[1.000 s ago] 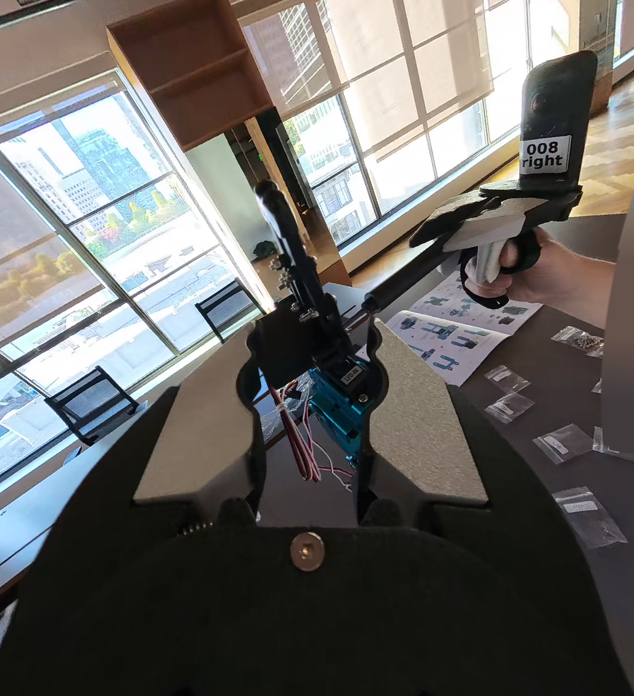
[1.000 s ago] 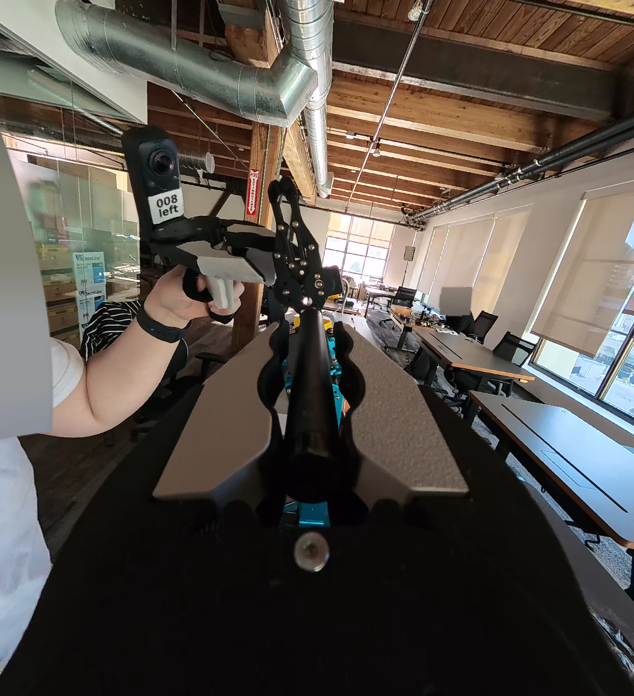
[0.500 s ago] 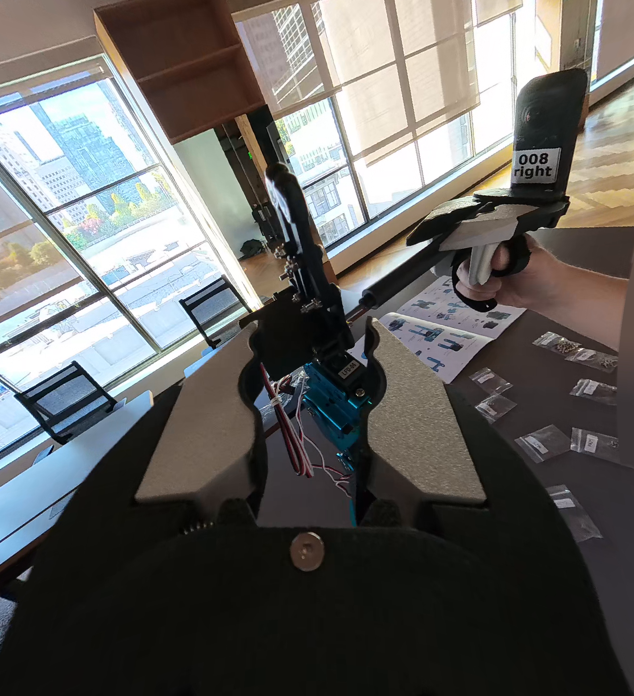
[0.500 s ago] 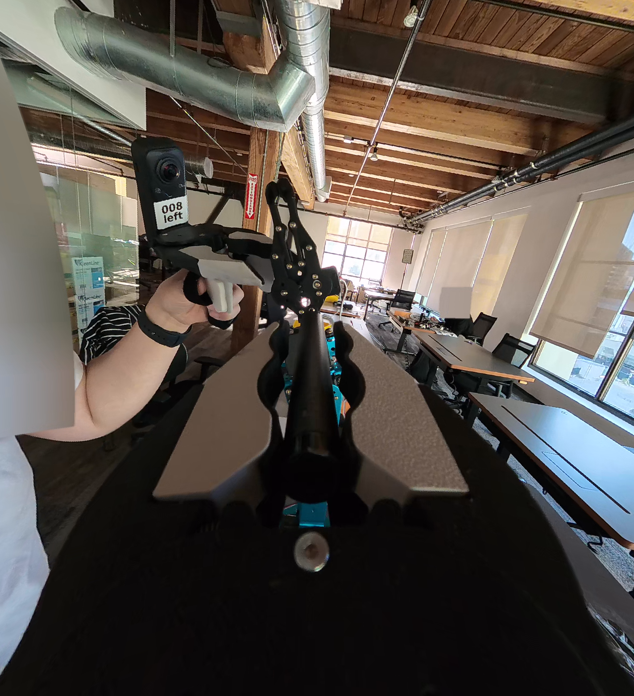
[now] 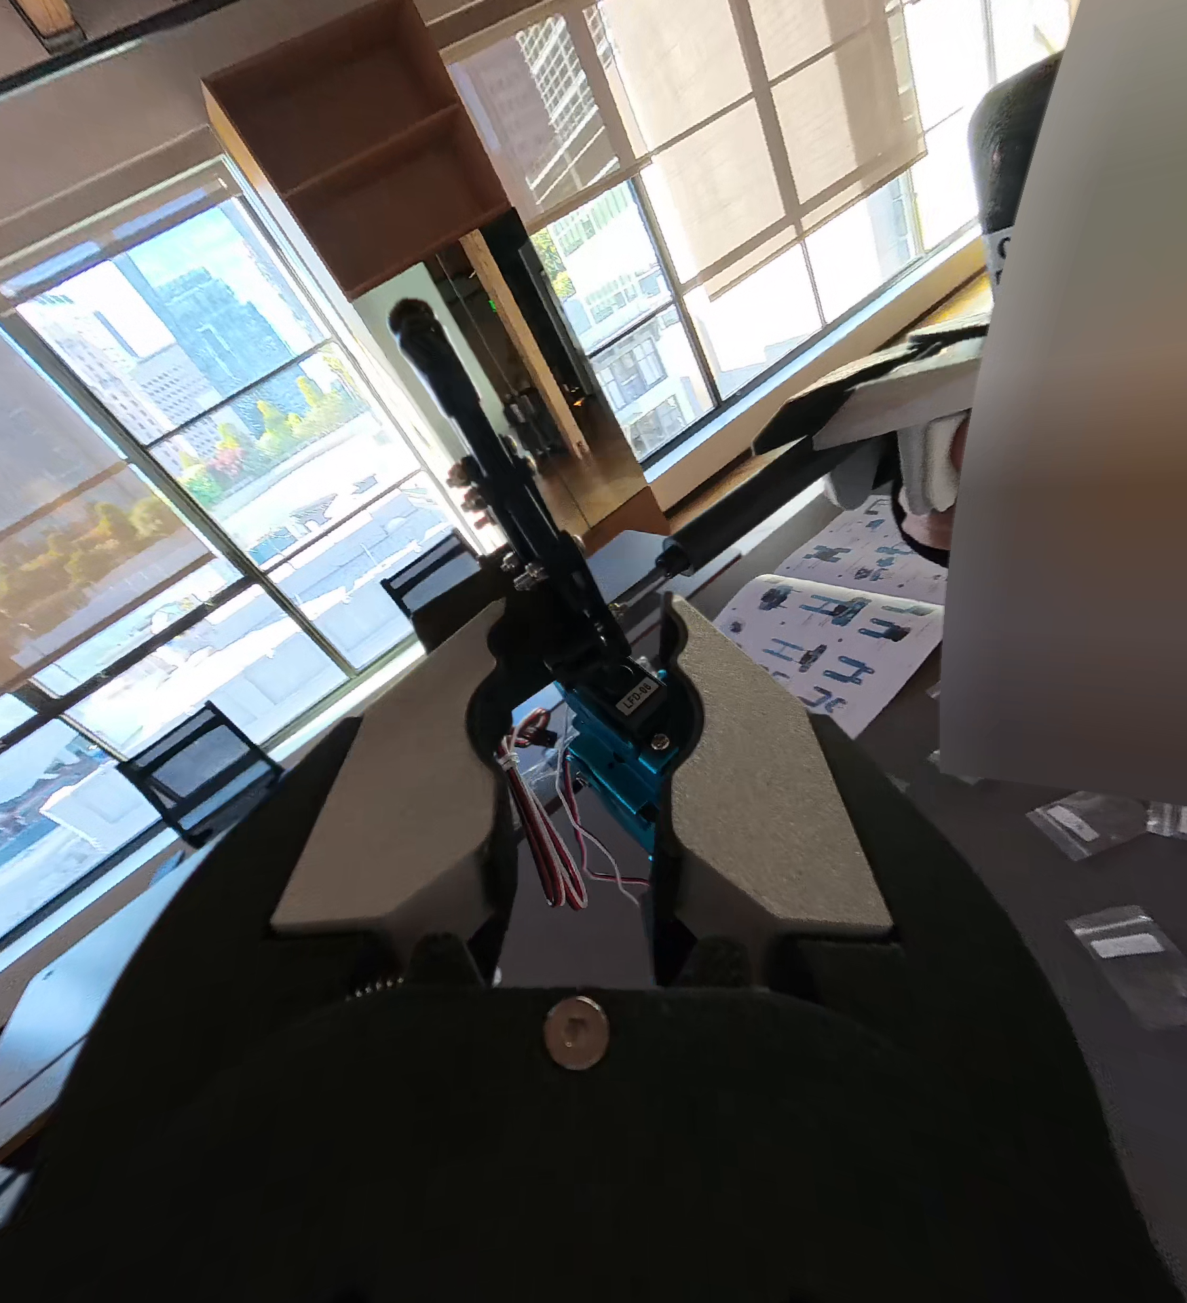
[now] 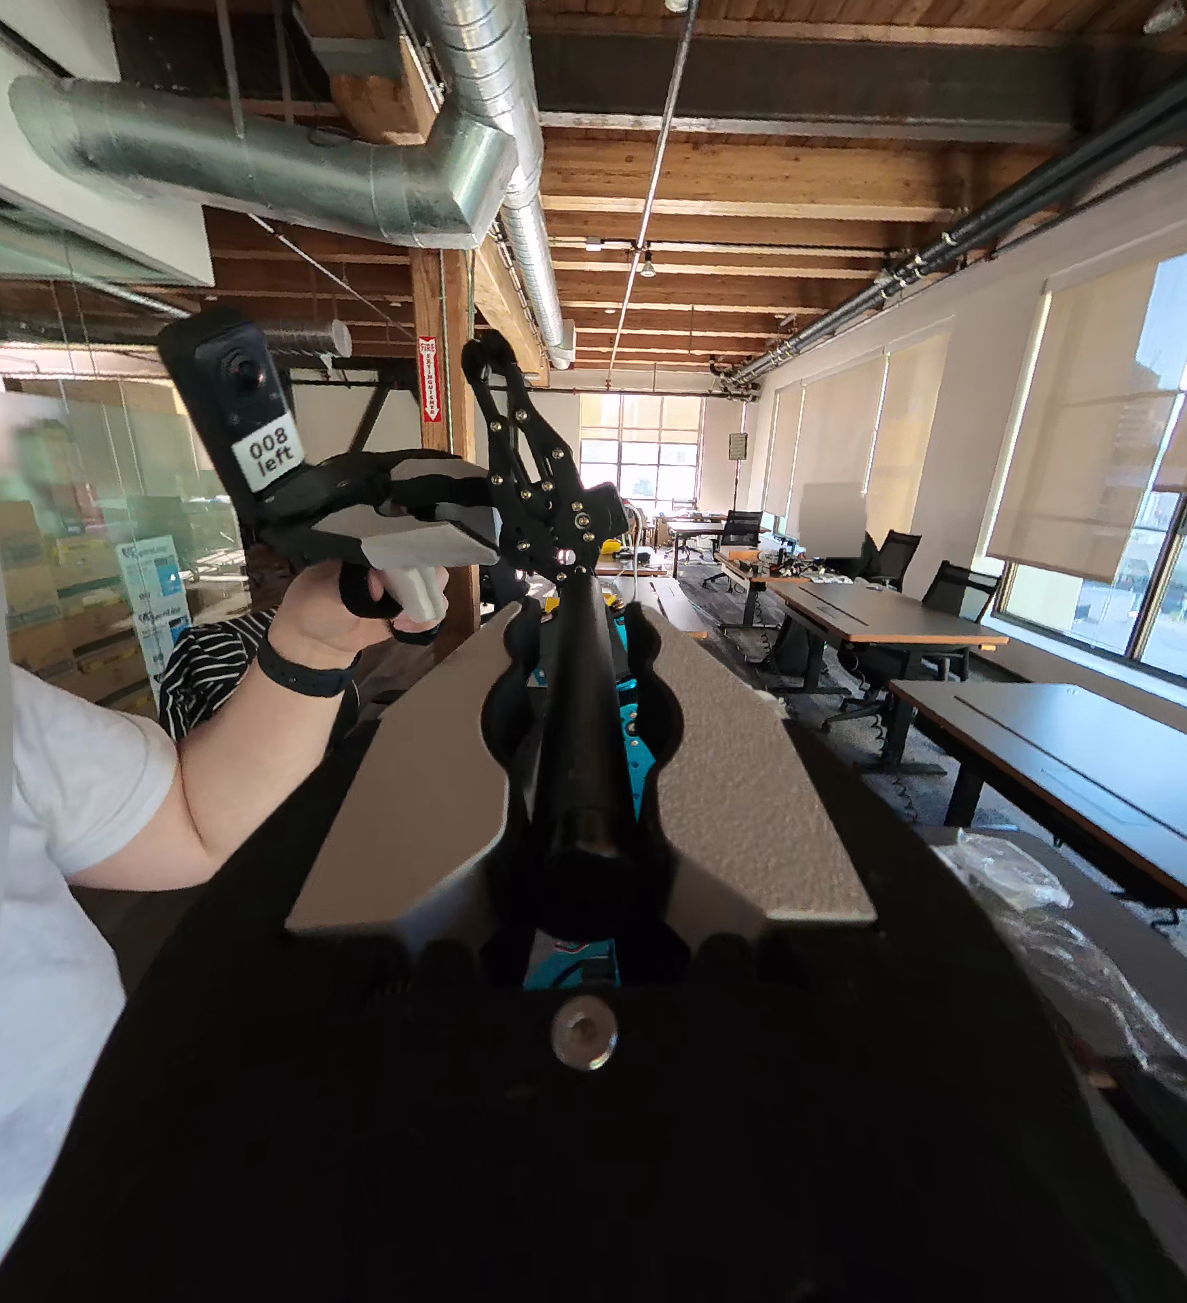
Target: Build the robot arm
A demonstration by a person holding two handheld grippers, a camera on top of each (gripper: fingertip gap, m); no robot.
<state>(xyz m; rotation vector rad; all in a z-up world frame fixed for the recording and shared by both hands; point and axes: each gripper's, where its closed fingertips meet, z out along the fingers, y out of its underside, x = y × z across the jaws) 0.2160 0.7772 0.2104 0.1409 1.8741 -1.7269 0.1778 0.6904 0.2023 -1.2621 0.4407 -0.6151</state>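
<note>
My left gripper (image 5: 587, 634) is shut on a small robot assembly held up off the table: a blue metal bracket with a servo (image 5: 618, 768), a black claw (image 5: 463, 437) pointing up, and red and white wires (image 5: 555, 867) hanging below. My right gripper (image 6: 576, 620) is shut on a black screwdriver (image 6: 580, 740). The screwdriver's tip meets the base of the black claw (image 6: 534, 493). In the left wrist view the screwdriver (image 5: 738, 522) comes in from the right, held by the right gripper (image 5: 781, 437). The left gripper (image 6: 477, 522) shows in the right wrist view.
A printed instruction sheet (image 5: 837, 649) and several small plastic bags (image 5: 1133, 959) lie on the dark table (image 5: 964, 881). Crumpled clear plastic (image 6: 1070, 987) lies at the right. A person's arm (image 6: 245, 747) is at the left. Office desks and chairs (image 6: 1070, 761) stand beyond. The left gripper's tips are roughly 10 centimeters from the right gripper's.
The left gripper has tilted and turned a little with the assembly. The right gripper now sits farther right in the left wrist view. Both grips are unchanged, and the screwdriver tip stays at the claw's base.
</note>
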